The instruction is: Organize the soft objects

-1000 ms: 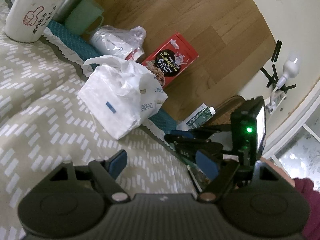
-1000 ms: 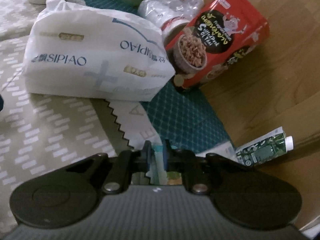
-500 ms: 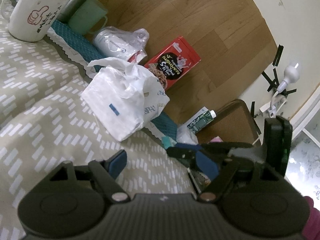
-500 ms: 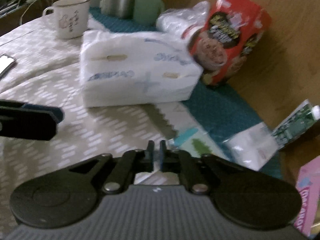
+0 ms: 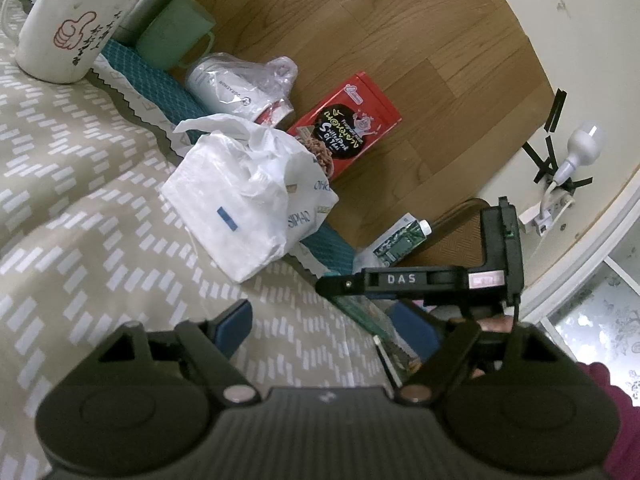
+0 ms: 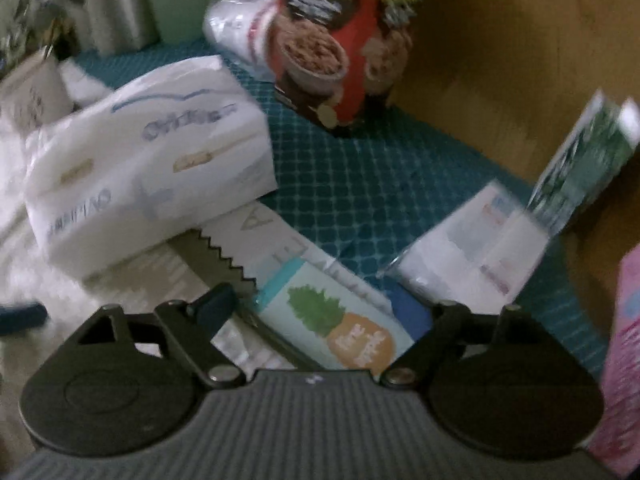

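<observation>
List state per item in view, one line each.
left gripper: open, empty
right gripper: jaws opening, pineapple packet between them, pads off it
tissue pack: torn open, lying flat
red box: closed, leaning on wooden wall
mug: upright

My tool fingers carry blue pads (image 5: 234, 322). Tissue pack (image 5: 244, 196) is white with blue lettering and a small blue rectangle. Cloth (image 5: 80, 208) is beige with white dashes; mat (image 6: 360, 184) is teal with a diamond grid. Box (image 5: 346, 128) is red with a black panel. Mug (image 5: 66, 26) is white with a red thumbs-up. Card (image 6: 336, 320) is pale blue with an orange pineapple.
</observation>
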Motion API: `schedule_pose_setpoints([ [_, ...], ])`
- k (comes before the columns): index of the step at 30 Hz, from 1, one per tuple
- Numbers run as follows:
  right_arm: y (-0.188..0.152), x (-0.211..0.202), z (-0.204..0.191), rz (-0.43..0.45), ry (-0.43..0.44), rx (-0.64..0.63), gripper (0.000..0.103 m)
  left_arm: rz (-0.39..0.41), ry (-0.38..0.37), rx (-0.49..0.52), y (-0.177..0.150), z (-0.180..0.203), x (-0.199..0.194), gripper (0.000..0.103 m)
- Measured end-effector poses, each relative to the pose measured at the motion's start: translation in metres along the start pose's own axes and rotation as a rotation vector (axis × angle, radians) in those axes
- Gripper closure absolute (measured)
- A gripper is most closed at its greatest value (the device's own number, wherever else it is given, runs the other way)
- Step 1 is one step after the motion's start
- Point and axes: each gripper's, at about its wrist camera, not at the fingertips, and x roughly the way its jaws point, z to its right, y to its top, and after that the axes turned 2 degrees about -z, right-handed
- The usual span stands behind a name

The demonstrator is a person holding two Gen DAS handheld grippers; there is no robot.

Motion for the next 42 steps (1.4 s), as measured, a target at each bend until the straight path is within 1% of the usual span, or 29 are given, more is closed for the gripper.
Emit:
schedule_pose_setpoints([
  [1,-0.001,-0.003,-0.003,0.007,0.006,-0.007,0.030,0.000,-0.001,-0.001,0.000,0.000,0.000,0.022],
  [2,-0.002,-0.004,-0.004,0.008,0.016,-0.012,0.036,0.001,-0.001,-0.002,0.000,0.000,0.000,0.022],
  [3,-0.001,-0.006,-0.007,0.006,0.019,-0.015,0.044,0.001,-0.001,-0.002,0.000,0.000,0.000,0.022],
  [4,-0.002,-0.006,-0.010,0.006,0.019,-0.026,0.049,0.001,-0.002,-0.002,0.000,0.000,0.000,0.022],
  [10,-0.013,-0.012,-0.026,0.030,0.037,-0.070,0.053,0.013,0.000,-0.012,0.001,-0.002,-0.002,0.022],
  [13,-0.025,-0.016,-0.044,0.050,0.060,-0.149,0.053,0.023,0.002,-0.019,0.002,-0.004,-0.003,0.022],
  [15,-0.038,-0.022,-0.057,0.068,0.086,-0.207,0.053,0.026,0.002,-0.025,0.003,-0.005,-0.003,0.022],
  [19,-0.070,-0.037,-0.081,0.115,0.109,-0.318,0.053,0.025,0.003,-0.023,0.003,-0.004,-0.003,0.022],
  [20,-0.078,-0.041,-0.087,0.125,0.110,-0.343,0.054,0.025,0.003,-0.022,0.003,-0.004,-0.003,0.022],
  [23,-0.097,-0.053,-0.102,0.175,0.067,-0.410,0.056,0.023,0.002,-0.020,0.003,-0.004,-0.003,0.022],
  [24,-0.103,-0.055,-0.107,0.175,0.079,-0.426,0.056,0.023,0.002,-0.019,0.003,-0.004,-0.003,0.021],
  [26,-0.120,-0.058,-0.119,0.204,0.080,-0.476,0.057,0.023,0.001,-0.020,0.003,-0.005,-0.002,0.022],
  [27,-0.125,-0.061,-0.124,0.213,0.079,-0.489,0.057,0.023,0.002,-0.019,0.003,-0.005,-0.002,0.022],
  [28,-0.130,-0.064,-0.128,0.211,0.098,-0.480,0.057,0.023,0.002,-0.019,0.003,-0.005,-0.002,0.022],
  [31,-0.142,-0.070,-0.134,0.202,0.163,-0.432,0.057,0.021,0.003,-0.016,0.003,-0.005,-0.002,0.021],
  [33,-0.153,-0.074,-0.141,0.210,0.177,-0.401,0.057,0.021,0.005,-0.015,0.003,-0.005,-0.002,0.021],
  [36,-0.162,-0.082,-0.137,0.214,0.212,-0.326,0.055,0.017,0.005,-0.008,0.003,-0.004,-0.001,0.020],
  [38,-0.171,-0.090,-0.133,0.246,0.224,-0.267,0.050,0.015,0.006,-0.006,0.003,-0.004,-0.001,0.020],
  [40,-0.182,-0.100,-0.125,0.303,0.220,-0.233,0.035,0.015,0.007,-0.005,0.003,-0.004,-0.001,0.020],
  [42,-0.196,-0.110,-0.120,0.344,0.200,-0.227,0.024,0.011,0.011,0.001,0.002,-0.003,0.000,0.020],
])
